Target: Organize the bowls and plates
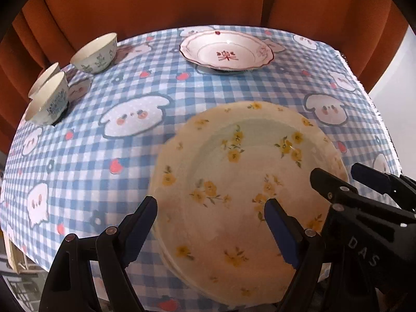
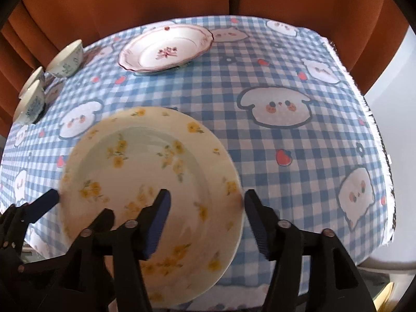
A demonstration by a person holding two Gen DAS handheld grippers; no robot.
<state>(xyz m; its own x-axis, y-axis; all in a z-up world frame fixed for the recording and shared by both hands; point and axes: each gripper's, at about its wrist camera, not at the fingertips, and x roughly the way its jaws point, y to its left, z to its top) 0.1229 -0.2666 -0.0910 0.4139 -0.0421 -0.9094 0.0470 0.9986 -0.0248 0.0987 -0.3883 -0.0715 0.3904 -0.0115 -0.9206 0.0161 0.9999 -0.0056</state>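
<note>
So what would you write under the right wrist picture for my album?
Open right gripper straddling the rim of a yellow-flowered plate on a checked tablecloth.

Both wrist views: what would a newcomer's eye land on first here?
The big cream plate with yellow flowers fills the near side of the blue checked tablecloth, with the left hand-held gripper and right hand-held gripper each open astride its rim, not clamping it. Farther back sit a white plate with red trim and, at the far left edge, patterned bowls, against an orange curtain.
</note>
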